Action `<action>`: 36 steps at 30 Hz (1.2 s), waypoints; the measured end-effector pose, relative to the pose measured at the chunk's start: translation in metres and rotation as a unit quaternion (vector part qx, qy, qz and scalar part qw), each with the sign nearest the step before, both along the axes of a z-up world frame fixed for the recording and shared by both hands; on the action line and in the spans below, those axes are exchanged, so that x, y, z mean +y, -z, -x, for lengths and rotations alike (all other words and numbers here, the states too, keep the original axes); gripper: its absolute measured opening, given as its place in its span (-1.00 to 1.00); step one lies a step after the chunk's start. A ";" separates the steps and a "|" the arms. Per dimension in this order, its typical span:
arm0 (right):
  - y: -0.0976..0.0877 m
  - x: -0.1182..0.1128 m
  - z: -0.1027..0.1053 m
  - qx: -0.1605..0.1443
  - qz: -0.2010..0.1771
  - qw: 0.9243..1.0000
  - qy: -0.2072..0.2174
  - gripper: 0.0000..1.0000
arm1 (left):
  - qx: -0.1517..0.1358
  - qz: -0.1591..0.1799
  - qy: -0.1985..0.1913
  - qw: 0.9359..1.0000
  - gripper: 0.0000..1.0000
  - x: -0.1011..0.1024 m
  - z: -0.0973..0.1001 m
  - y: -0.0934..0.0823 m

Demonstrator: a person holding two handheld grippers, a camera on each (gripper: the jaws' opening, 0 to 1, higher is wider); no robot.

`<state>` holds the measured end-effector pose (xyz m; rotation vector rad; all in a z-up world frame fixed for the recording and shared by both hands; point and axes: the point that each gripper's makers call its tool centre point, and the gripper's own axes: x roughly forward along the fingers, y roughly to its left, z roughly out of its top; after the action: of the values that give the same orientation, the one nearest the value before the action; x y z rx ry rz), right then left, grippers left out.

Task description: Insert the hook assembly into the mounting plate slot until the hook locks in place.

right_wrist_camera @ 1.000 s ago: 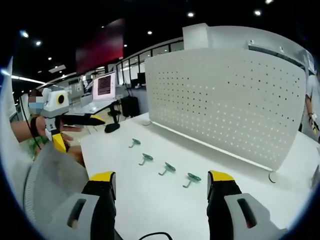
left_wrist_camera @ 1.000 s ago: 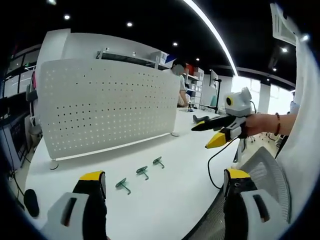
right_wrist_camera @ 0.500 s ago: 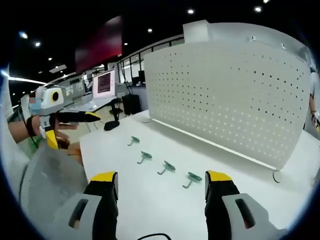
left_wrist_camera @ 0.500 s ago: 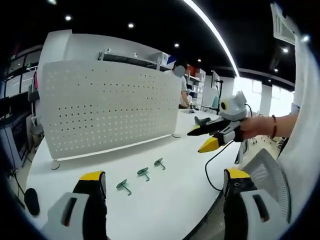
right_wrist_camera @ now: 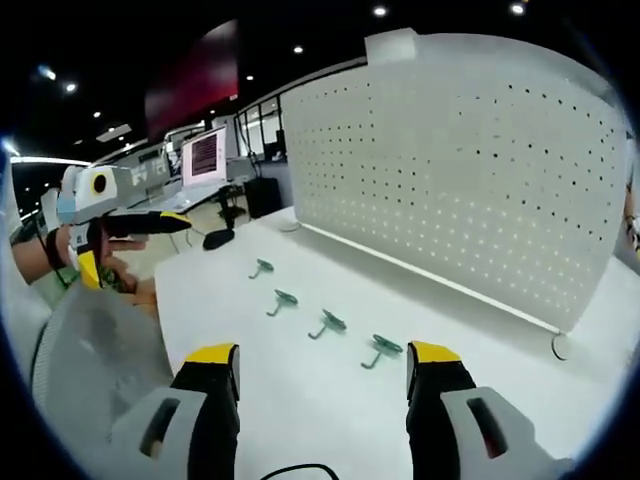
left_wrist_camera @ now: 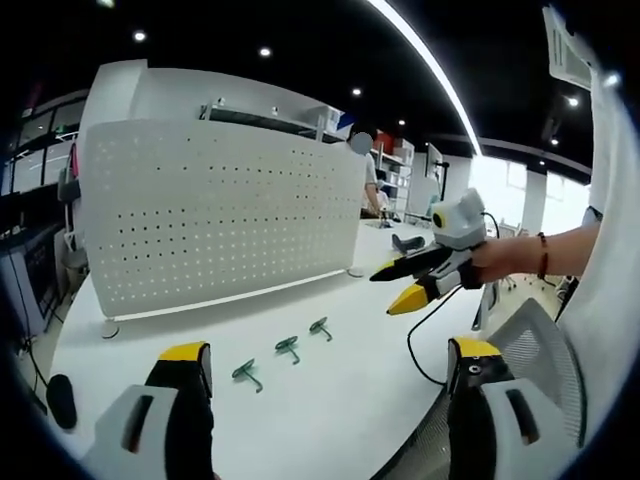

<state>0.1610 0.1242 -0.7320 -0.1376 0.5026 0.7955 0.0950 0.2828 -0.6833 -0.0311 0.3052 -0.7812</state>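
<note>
None of the hooks has gone into the plate yet: in the right gripper view four green hooks lie in a row on the white worktop (right_wrist_camera: pixel 300 400), the nearest hook (right_wrist_camera: pixel 381 349) just ahead of your right gripper (right_wrist_camera: pixel 322 368), the farthest hook (right_wrist_camera: pixel 261 268) out toward the worktop's far corner. The perforated mounting plate (right_wrist_camera: pixel 470 170) stands upright behind them, well apart from the row, and no hook hangs on the part of it that shows. Your right gripper has its jaws spread with nothing between them, pointed at the row. Your left gripper (left_wrist_camera: pixel 328 362) is likewise spread and empty, held back from the worktop edge. So I judge the task barely begun: you have all of it left, picking up a hook, carrying it to the plate and seating it until it locks.
</note>
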 end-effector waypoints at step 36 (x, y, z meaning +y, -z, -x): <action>0.033 0.004 -0.037 0.022 0.058 0.998 -0.032 0.10 | 0.000 0.002 -0.001 1.000 1.00 -0.005 0.001 0.000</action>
<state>0.1981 0.1284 -0.7651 -0.2446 0.5888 0.8334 0.0944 0.2779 -0.6836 -0.0351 0.3029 -0.7794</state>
